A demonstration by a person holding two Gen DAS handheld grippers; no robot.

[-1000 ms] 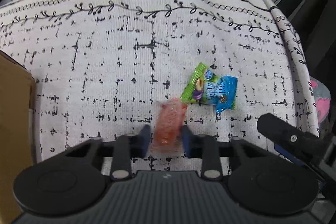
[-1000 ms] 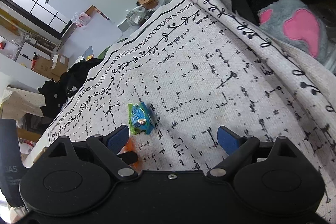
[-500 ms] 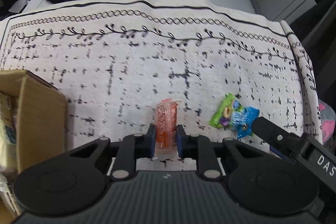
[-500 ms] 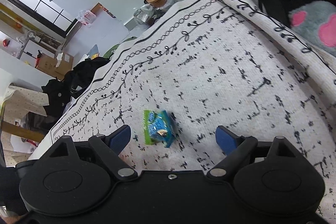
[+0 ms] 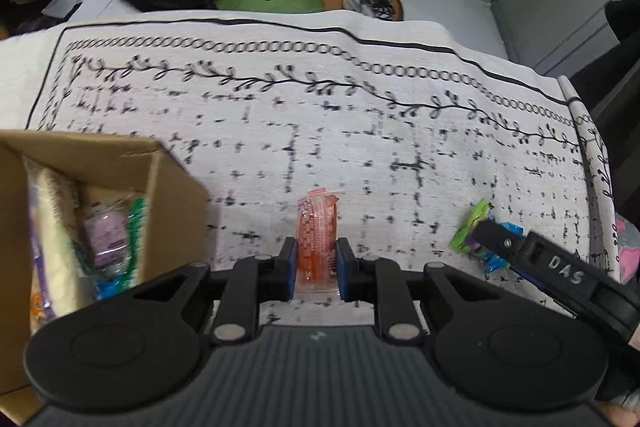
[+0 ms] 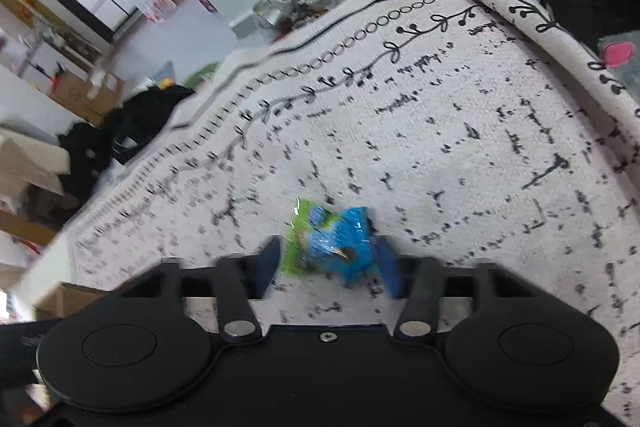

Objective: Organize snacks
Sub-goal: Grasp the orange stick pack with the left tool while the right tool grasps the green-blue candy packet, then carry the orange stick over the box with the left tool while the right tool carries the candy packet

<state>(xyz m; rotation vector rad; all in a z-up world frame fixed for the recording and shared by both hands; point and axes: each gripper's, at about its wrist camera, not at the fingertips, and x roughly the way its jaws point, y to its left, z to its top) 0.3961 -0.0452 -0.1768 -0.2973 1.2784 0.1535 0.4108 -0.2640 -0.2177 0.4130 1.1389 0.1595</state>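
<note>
Orange snack packet upright; green-blue packet lies on patterned cloth.

One orange packet, one green-blue packet, one box lower left, several snacks inside.

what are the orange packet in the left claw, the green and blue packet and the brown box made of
Orange snack packet: looks like thin, glossy, see-through plastic film, with a crimped top seam.
Green and blue snack packet: shiny printed plastic or foil wrapper, going by its crinkles and highlights.
Brown open box: matte corrugated cardboard, judging by its raw folded edges.
</note>
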